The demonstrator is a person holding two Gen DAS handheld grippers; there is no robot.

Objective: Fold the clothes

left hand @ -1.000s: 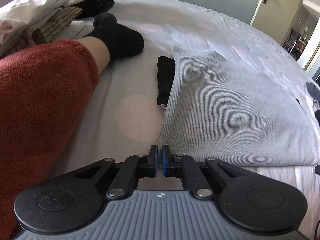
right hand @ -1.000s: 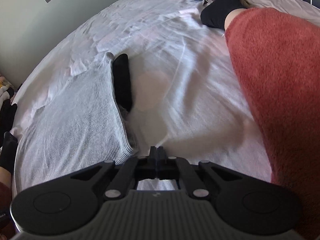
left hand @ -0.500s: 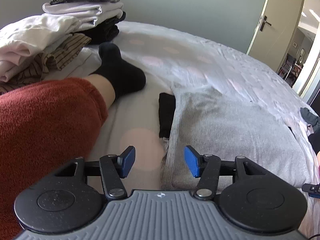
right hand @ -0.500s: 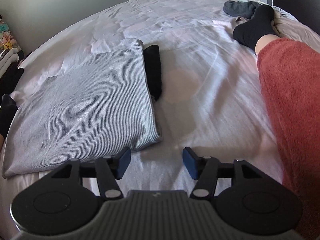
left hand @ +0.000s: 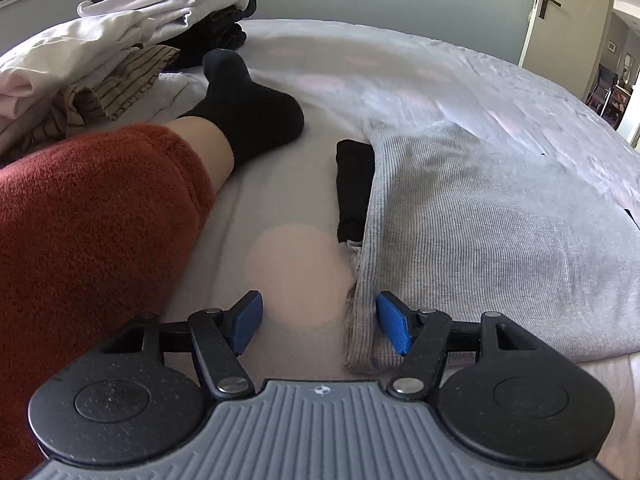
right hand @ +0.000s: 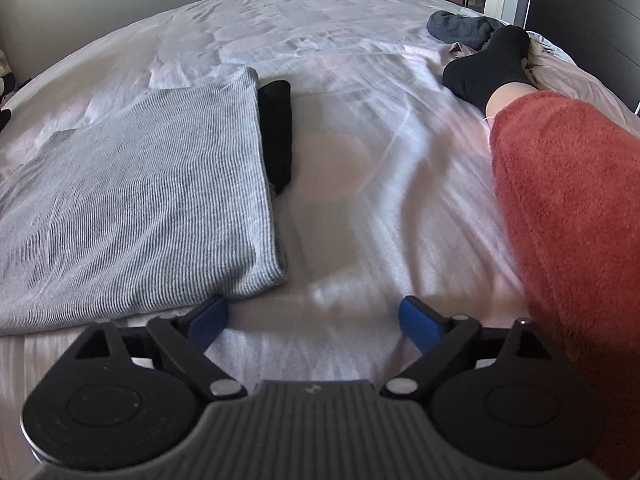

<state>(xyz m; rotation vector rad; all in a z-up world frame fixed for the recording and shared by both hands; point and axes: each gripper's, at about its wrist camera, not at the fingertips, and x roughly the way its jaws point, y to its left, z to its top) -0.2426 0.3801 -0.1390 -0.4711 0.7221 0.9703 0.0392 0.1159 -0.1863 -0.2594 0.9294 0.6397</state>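
Note:
A folded grey ribbed garment [left hand: 480,232] lies flat on the pale bed sheet [left hand: 400,72]; it also shows in the right wrist view [right hand: 140,200]. A black piece of cloth [left hand: 354,184] pokes out from under its edge, seen too in the right wrist view [right hand: 276,136]. My left gripper [left hand: 320,322] is open and empty, with the garment's near corner between its blue pads. My right gripper [right hand: 314,322] is open and empty, just off the garment's other near corner.
A person's leg in red fleece [left hand: 92,232] with a black sock [left hand: 248,108] lies left of the garment; the other leg [right hand: 572,208] lies on the right. Stacked clothes [left hand: 120,28] sit at the far left. A dark sock pile [right hand: 460,28] lies far right.
Both grippers opened from shut and let go of the grey garment's corners. Both drew back and tilted up, so more of the room shows.

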